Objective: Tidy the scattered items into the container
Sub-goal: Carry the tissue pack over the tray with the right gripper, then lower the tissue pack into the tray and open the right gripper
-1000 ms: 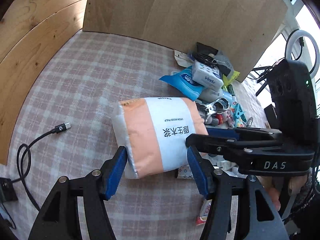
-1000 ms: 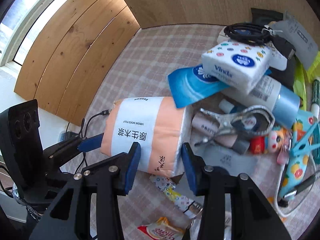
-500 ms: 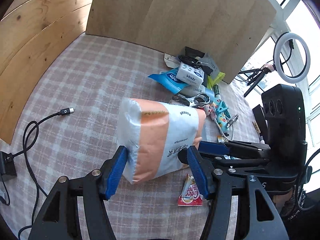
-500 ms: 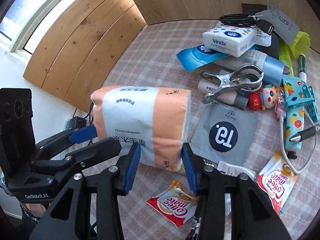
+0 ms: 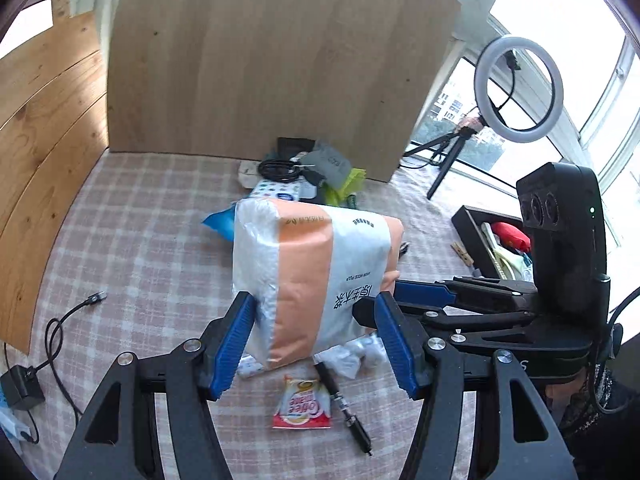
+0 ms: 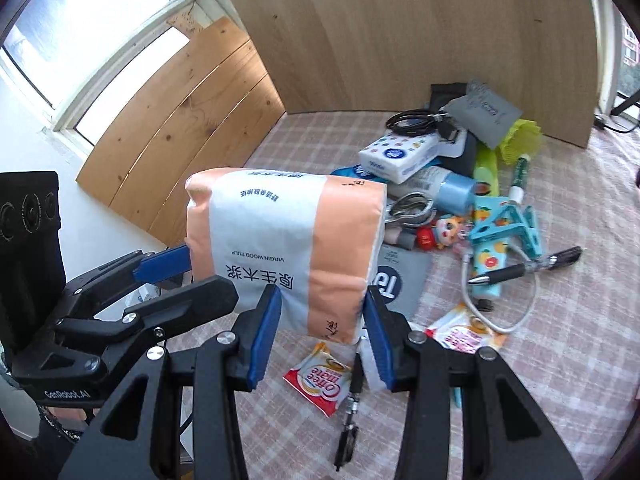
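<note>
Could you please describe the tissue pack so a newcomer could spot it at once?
Above the checked tablecloth, the tissue pack is held between both tongs. It is the biggest item, white with orange bands and Chinese print.

A pink checked cloth (image 5: 152, 248) covered the table. Behind it stood a plain wooden board (image 5: 272, 60), with plank panels (image 6: 180, 112) at the side. Daylight came through windows (image 6: 80, 28), near a ring light (image 5: 519, 90).
</note>
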